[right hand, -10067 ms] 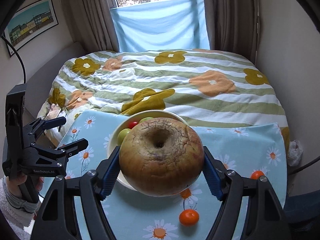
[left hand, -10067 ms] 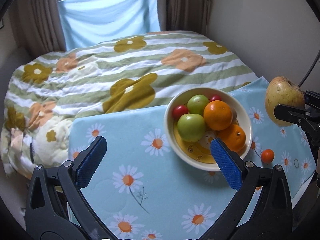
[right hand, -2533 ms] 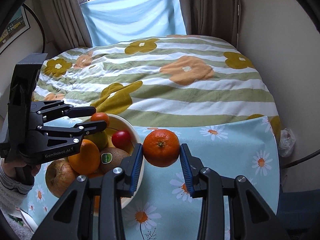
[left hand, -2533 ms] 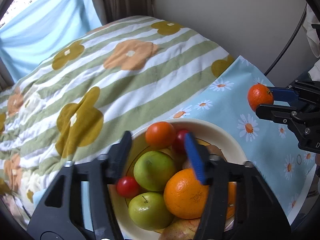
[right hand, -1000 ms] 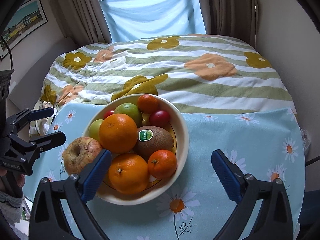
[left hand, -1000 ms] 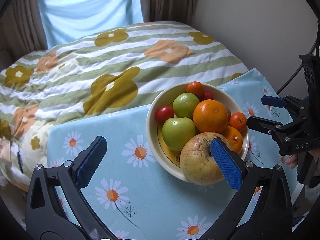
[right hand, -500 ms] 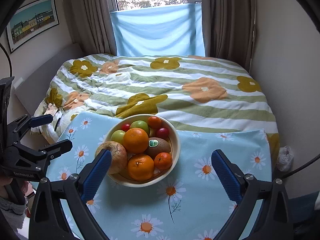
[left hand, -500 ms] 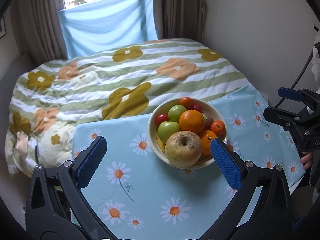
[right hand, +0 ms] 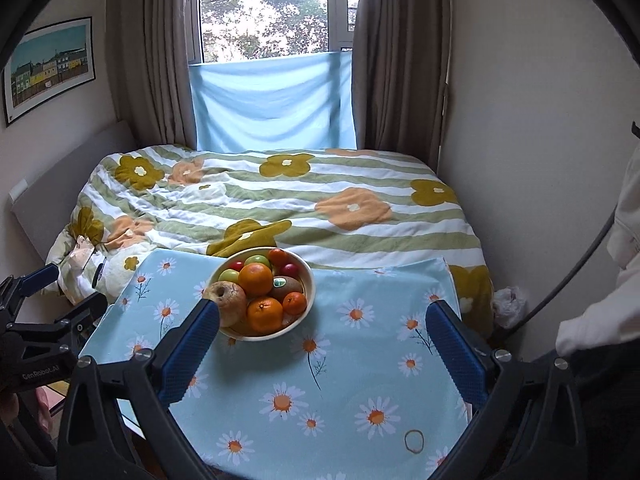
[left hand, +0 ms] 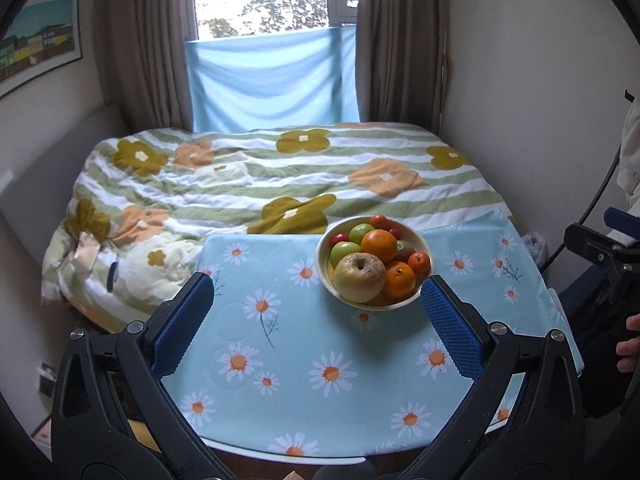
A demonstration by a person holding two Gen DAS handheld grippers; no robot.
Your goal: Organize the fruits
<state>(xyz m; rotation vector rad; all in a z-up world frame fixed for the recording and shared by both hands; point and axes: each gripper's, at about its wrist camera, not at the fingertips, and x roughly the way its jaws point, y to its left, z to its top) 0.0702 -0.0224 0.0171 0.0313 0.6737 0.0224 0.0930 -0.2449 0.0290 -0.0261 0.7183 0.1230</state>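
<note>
A cream bowl [left hand: 326, 276] [right hand: 309, 300] sits at the far side of the daisy-print table [left hand: 332, 368] [right hand: 344, 384]. It holds a big brownish apple [left hand: 359, 277] [right hand: 226, 298], oranges [left hand: 378, 245] [right hand: 256, 279], green apples, a kiwi [right hand: 286, 283], small tangerines and red tomatoes. My left gripper [left hand: 316, 322] hangs open and empty over the table's near part, well back from the bowl. In the right wrist view my right gripper [right hand: 324, 344] is open and empty too, held back over the table's near half.
A bed with a green-striped flower quilt [left hand: 280, 184] [right hand: 280, 204] lies behind the table, under a curtained window. Walls close in on the left and right. A person's hand [left hand: 630, 344] and pale sleeve [right hand: 600, 320] show at the right edge.
Both grippers have pulled back and up from the bowl, so it looks smaller and farther off. Both stay open and empty. The fruit has not moved.
</note>
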